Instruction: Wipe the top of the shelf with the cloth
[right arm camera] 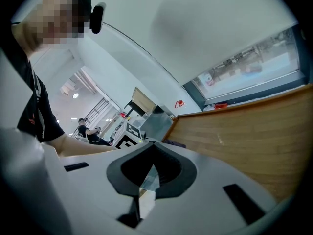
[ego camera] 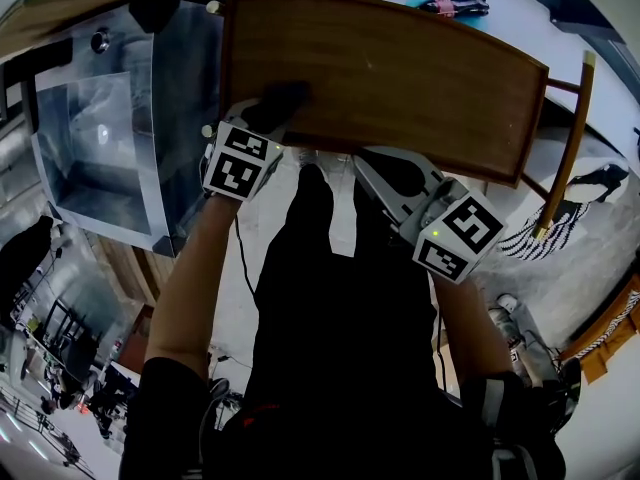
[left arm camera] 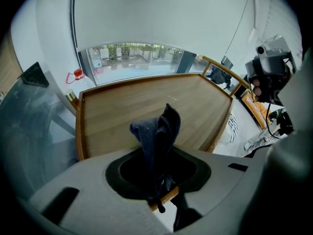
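The shelf's wooden top (ego camera: 400, 68) fills the upper middle of the head view, edged by a raised rim. My left gripper (ego camera: 268, 120) is at its near left edge, shut on a dark blue cloth (ego camera: 283, 98) that lies bunched on the wood. In the left gripper view the cloth (left arm camera: 159, 129) stands up between the jaws, with the shelf top (left arm camera: 122, 106) stretching beyond it. My right gripper (ego camera: 378, 171) hangs just off the near edge, to the right of the left one. Its jaws (right arm camera: 150, 147) are shut with nothing in them, beside the shelf top (right arm camera: 254, 131).
A glass-fronted metal cabinet (ego camera: 110, 138) stands against the shelf's left side. A wooden rail post (ego camera: 568, 148) rises at the right end, over a zebra-patterned rug (ego camera: 560, 223). A dark bottle (ego camera: 455, 6) lies on the floor beyond the shelf. A window (left arm camera: 137, 58) is behind.
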{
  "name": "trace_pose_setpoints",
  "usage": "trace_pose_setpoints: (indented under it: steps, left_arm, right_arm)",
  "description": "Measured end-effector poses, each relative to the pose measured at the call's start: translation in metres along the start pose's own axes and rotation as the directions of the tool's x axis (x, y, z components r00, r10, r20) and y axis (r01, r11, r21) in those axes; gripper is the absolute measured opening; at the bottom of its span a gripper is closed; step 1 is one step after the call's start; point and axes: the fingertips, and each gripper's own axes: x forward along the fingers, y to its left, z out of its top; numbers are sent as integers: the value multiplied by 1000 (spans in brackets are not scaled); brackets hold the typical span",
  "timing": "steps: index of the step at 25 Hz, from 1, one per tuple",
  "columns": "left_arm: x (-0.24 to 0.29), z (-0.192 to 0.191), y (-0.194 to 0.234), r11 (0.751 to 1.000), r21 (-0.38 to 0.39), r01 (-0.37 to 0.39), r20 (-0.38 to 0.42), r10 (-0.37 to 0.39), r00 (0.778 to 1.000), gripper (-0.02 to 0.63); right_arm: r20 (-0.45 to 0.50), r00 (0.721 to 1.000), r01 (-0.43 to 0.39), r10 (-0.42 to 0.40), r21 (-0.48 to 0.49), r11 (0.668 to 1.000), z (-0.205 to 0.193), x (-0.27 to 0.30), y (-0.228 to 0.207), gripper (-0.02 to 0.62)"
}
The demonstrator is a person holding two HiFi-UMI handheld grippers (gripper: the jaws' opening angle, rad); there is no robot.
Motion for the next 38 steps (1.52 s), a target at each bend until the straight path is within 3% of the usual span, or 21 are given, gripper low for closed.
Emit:
trace_pose_setpoints:
  steps: [24, 38]
  left_arm:
    - [53, 56, -106, 987, 110, 116, -13, -115, 993, 120]
    - [90, 98, -181, 952, 224, 208, -41, -204, 978, 120]
  right_arm:
    - [98, 991, 84, -88, 46, 995, -3, -92, -42, 5]
    - [176, 969, 155, -171, 102, 983, -9, -153, -71, 5]
